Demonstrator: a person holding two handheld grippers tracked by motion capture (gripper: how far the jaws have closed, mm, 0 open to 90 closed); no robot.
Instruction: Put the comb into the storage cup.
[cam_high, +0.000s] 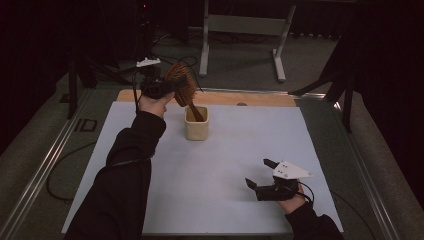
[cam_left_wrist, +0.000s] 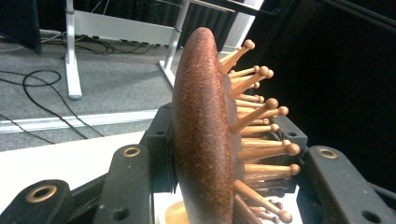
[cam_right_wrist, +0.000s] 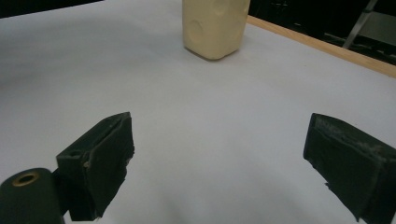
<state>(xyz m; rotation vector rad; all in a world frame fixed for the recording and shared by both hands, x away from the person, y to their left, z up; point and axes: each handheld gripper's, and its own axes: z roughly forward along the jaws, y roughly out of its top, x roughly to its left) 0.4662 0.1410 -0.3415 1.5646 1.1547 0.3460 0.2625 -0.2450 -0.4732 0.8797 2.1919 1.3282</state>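
Note:
A brown wooden hairbrush (cam_high: 181, 84) with peg bristles is held head-up over a cream square cup (cam_high: 196, 125) at the back of the white mat, its handle dipping into the cup's mouth. My left gripper (cam_high: 167, 89) is shut on the brush head. From the left gripper view the brush (cam_left_wrist: 205, 135) stands edge-on between the black jaws, bristles pointing right, with the cup's rim (cam_left_wrist: 170, 213) just below. Near the mat's front right my right gripper (cam_high: 260, 175) rests open, nothing between its jaws. The cup (cam_right_wrist: 215, 25) appears far ahead in the right gripper view.
The white mat (cam_high: 215, 170) covers a wooden table whose bare edge (cam_high: 260, 98) shows at the back. A white metal stand (cam_high: 240, 30) and loose cables lie on the floor behind. Dark frame legs (cam_high: 345, 95) stand at the table's right rear.

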